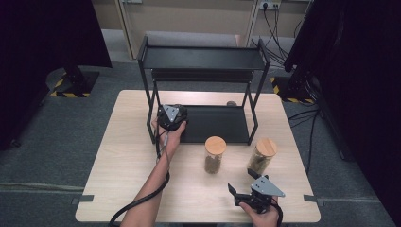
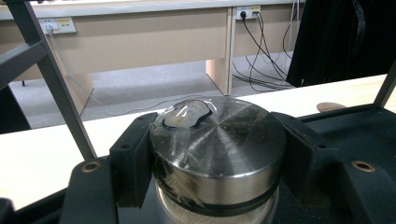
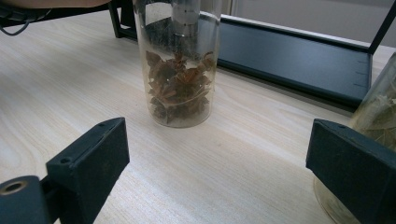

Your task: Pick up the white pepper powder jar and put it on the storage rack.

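The left gripper [image 2: 217,154] clamps both black jaws on the round brushed-steel lid of a film-wrapped glass jar [image 2: 219,144], held at the left end of the black metal rack's lower shelf [image 1: 215,124]. The right gripper [image 1: 246,191] rests with jaws wide apart on the pale wooden table [image 1: 132,156], facing a cork-lidded glass jar of star anise [image 3: 180,70], with another cork-lidded jar of dried leaves [image 1: 262,155] just beside its right jaw.

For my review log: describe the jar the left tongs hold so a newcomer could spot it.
Find the black metal two-tier rack on the table. At its lower shelf's left end, the left tongs clamp a glass jar; its shiny steel lid differs from the two wooden-lidded jars in front.
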`<state>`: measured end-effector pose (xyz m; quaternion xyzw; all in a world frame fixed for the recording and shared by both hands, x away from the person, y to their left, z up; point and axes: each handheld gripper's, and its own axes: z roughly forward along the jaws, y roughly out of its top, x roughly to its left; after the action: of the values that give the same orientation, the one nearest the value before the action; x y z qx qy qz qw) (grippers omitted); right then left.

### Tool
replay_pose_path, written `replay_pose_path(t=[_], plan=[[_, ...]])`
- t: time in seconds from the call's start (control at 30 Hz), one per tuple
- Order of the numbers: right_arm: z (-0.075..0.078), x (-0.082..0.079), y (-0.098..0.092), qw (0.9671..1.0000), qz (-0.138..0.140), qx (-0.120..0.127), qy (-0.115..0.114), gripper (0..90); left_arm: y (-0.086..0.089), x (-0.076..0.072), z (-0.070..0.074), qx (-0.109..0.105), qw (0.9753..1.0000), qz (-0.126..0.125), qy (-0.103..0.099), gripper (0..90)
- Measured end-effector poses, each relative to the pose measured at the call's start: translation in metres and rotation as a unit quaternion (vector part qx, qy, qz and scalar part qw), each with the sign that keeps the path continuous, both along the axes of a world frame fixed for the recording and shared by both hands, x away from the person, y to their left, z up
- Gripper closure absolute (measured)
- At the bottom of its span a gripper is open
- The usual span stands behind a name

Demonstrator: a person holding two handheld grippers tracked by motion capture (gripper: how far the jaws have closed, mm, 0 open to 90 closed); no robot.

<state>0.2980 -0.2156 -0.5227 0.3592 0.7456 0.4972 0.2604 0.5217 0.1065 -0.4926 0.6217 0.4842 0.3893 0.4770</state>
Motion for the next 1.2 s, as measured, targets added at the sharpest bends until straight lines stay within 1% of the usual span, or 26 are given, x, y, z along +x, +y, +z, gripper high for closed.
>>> replay_pose_path(t=[0.2,0.23,0.3,0.37,0.47,0.63,0.7,0.8,1.03,1.1,1.2], plan=[[0.0,0.0,0.0,1.0,0.0,-0.002,0.0,6.0,0.001,-0.001,0.0,-0.003,1.0,-0.004,0.004,34.1],[0.0,0.0,0.0,1.0,0.0,-0.002,-0.001,6.0,0.001,-0.001,0.001,-0.012,0.9999,-0.006,0.005,33.6],[0.0,0.0,0.0,1.0,0.0,-0.001,-0.001,6.0,0.002,0.0,0.002,-0.023,0.9996,-0.011,0.01,29.3],[0.0,0.0,0.0,1.0,0.001,-0.002,0.0,6.0,0.001,0.0,0.002,-0.024,0.9995,-0.015,0.014,23.9],[0.0,0.0,0.001,1.0,0.0,-0.002,-0.001,6.0,0.001,-0.001,0.002,-0.028,0.9993,-0.013,0.021,18.1],[0.0,0.0,0.001,1.0,0.001,-0.004,-0.001,6.0,0.002,-0.003,0.003,-0.025,0.9994,-0.011,0.023,12.3],[0.0,0.0,0.001,1.0,0.001,-0.004,-0.001,6.0,0.003,-0.003,0.003,-0.023,0.9994,-0.01,0.024,11.3],[0.0,0.0,0.001,1.0,0.001,-0.004,-0.001,6.0,0.003,-0.005,0.004,-0.022,0.9995,-0.008,0.024,10.4],[0.0,0.0,0.001,1.0,0.001,-0.007,-0.002,6.0,0.004,-0.011,0.007,-0.012,0.9996,-0.007,0.024,9.5],[0.0,0.0,0.002,1.0,0.001,-0.007,-0.002,6.0,0.004,-0.013,0.008,-0.013,0.9995,-0.01,0.025,9.4],[0.0,0.0,0.002,1.0,0.001,-0.008,-0.001,6.0,0.004,-0.016,0.009,-0.01,0.9997,-0.009,0.022,8.9]])
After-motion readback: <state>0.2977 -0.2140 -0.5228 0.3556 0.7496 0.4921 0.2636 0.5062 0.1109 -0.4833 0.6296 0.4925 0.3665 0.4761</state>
